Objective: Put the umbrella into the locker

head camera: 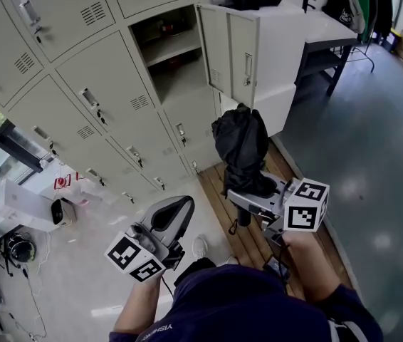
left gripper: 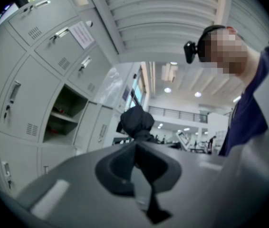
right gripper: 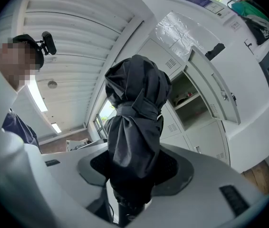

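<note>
Pale grey lockers point(head camera: 109, 98) filled the wall, one compartment point(head camera: 176, 63) standing with its door point(head camera: 230, 48) swung open. Print on a paper notice point(left gripper: 82, 34) taped to a locker door was too small to read. The right hand-held gripper point(right gripper: 134, 175) had its jaws clamped, partway apart, around the folded black umbrella point(right gripper: 137, 122), out in front of the lockers. The left hand-held gripper point(left gripper: 137, 167) was closed on nothing.
</note>
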`<state>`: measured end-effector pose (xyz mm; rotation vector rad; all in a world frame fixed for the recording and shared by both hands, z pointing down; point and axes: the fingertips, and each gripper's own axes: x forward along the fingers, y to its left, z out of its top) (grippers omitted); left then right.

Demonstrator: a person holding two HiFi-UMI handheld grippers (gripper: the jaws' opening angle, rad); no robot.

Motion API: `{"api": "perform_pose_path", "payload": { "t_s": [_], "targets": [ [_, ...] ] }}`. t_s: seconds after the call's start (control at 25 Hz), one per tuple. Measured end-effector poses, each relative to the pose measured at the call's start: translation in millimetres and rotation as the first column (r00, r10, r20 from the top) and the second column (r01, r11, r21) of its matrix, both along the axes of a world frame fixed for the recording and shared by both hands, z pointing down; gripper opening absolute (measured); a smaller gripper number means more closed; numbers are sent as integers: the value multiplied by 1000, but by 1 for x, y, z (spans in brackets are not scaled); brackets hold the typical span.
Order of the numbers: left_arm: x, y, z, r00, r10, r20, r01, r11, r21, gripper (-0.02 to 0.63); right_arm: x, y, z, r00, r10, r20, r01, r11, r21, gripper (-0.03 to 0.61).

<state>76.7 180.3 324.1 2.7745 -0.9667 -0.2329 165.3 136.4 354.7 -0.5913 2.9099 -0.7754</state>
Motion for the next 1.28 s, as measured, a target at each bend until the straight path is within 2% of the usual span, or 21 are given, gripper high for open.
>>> {"api": "perform_pose_path", "payload": {
  "t_s": [0.16,0.32,0.52,0.96,1.16,1.28],
  "targets": [
    [-10,-15,5,1000,-3,2,3,1000,-4,2,-10,-19,2,1000,4,-17,-4,1000,2,201],
    [-36,-41,11,1000,-13,-14,13,1000,-11,2,-32,-50,7,998,16,-62,-15,1000,20,201],
    [-74,-95,13,1000,-10,-25,10,1000,-2,2,-67,-106,6,992,41,-115,-36,998,50,201],
    [-168,-215,-3,998,63,-18,-62,997,47,2,-161,-219,-5,984,126,-129,-118,991,67,201],
    [-195,-252,-5,996,91,-24,-89,995,54,2,-178,-261,-5,971,179,-159,-169,983,79,201],
    [-201,-265,-5,994,109,-14,-108,992,58,2,-175,-286,-5,951,229,-210,-210,972,109,201]
  ]
}}
